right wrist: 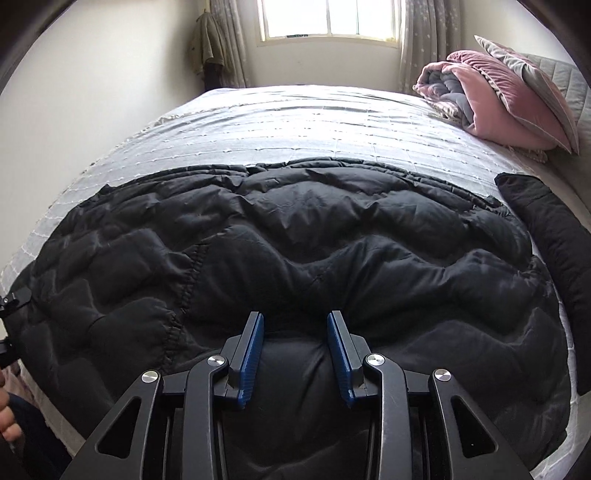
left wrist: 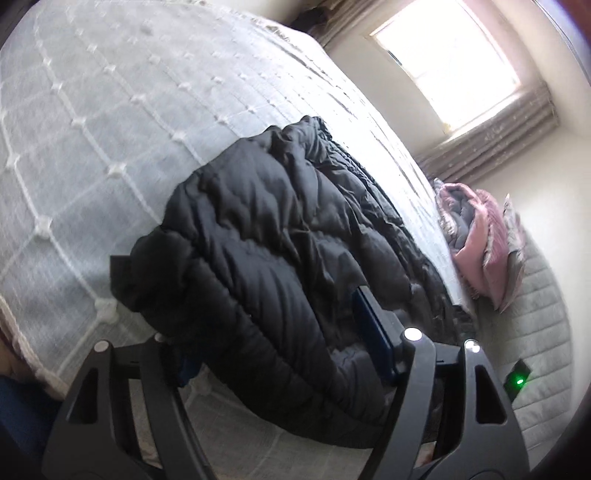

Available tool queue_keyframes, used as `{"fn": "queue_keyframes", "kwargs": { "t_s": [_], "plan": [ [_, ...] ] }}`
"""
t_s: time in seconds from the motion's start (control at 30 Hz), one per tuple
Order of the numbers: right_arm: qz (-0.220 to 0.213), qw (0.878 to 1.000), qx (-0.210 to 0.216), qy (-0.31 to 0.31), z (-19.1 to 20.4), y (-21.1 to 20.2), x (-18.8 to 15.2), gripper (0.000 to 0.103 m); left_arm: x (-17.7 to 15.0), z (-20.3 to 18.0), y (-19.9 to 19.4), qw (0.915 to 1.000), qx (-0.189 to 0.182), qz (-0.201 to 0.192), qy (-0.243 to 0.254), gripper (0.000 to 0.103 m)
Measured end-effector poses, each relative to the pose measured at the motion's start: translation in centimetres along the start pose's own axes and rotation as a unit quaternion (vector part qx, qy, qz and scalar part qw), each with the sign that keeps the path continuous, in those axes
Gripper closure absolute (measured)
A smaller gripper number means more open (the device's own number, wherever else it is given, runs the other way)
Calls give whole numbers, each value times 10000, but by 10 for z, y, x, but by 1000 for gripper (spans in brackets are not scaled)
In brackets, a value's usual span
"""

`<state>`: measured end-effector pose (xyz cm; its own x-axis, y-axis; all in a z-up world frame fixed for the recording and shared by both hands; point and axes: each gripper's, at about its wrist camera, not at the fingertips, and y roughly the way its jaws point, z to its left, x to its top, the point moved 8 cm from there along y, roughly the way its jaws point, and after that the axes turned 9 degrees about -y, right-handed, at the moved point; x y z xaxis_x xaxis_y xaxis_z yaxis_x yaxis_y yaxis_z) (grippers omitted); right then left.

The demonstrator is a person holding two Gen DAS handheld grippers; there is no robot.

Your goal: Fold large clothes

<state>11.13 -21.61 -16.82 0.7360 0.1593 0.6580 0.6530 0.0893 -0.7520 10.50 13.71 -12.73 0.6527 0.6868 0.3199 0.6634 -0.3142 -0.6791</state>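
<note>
Clearly, a black quilted puffer coat (right wrist: 295, 229) lay spread across the near half of a bed covered in a pale grey tufted bedspread (right wrist: 295, 122), its padded channels running in wavy ridges from side to side. The right gripper (right wrist: 295, 332) pointed down onto the near edge of the coat; its two blue-padded fingers (right wrist: 253, 350) stood partly closed with a bulging roll of the black fabric bunched between them, pads pressing into it on both sides. A stitched cuff or sleeve end (right wrist: 173, 325) sat just left of that gripper.

From the left wrist view, the left gripper (left wrist: 240, 332) straddled a thick folded edge of the same coat (left wrist: 266, 221). Its fingers were spread wide; the right-hand blue pad (left wrist: 373, 332) rested against the fabric, while the other finger was mostly hidden behind the bulk of the coat, so I cannot tell whether it pressed on the cloth.

At the head of the bed, well apart from the coat, a rolled pink and grey duvet (right wrist: 476, 99) leaned against a grey pillow (right wrist: 532, 81). A separate black padded piece (right wrist: 550, 229) lay at the right edge of the bed, just beside the coat. A bright window (right wrist: 328, 18) with patterned curtains (right wrist: 424, 40) faced the bed.
</note>
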Motion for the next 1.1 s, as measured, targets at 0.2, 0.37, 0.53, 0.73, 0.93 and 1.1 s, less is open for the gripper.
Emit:
{"fn": "queue_keyframes", "kwargs": {
  "t_s": [0.2, 0.37, 0.53, 0.73, 0.93, 1.1],
  "plan": [
    [4, 9999, 79, 67, 0, 5, -2, 67, 4, 4, 2, 9998, -23, -84, -165, 75],
    [13, 9996, 55, -289, 16, 10, -1, 65, 3, -31, -40, 9938, -560, -776, 565, 82],
    [103, 9989, -93, -448, 19, 12, 2, 65, -5, -56, -49, 9845, -503, -1107, 1261, 82],
    [-445, 9963, 324, -665, 45, 10, 34, 66, 0, -68, -51, 9837, -729, -1065, 1254, 82],
    [103, 9971, 390, -652, 51, 54, 38, 68, -9, -88, -58, 9763, -907, -1206, 1550, 82],
    [190, 9959, 708, -527, 44, 57, 40, 68, -16, -114, -68, 9666, -1116, -1318, 1894, 82]
  ]
}}
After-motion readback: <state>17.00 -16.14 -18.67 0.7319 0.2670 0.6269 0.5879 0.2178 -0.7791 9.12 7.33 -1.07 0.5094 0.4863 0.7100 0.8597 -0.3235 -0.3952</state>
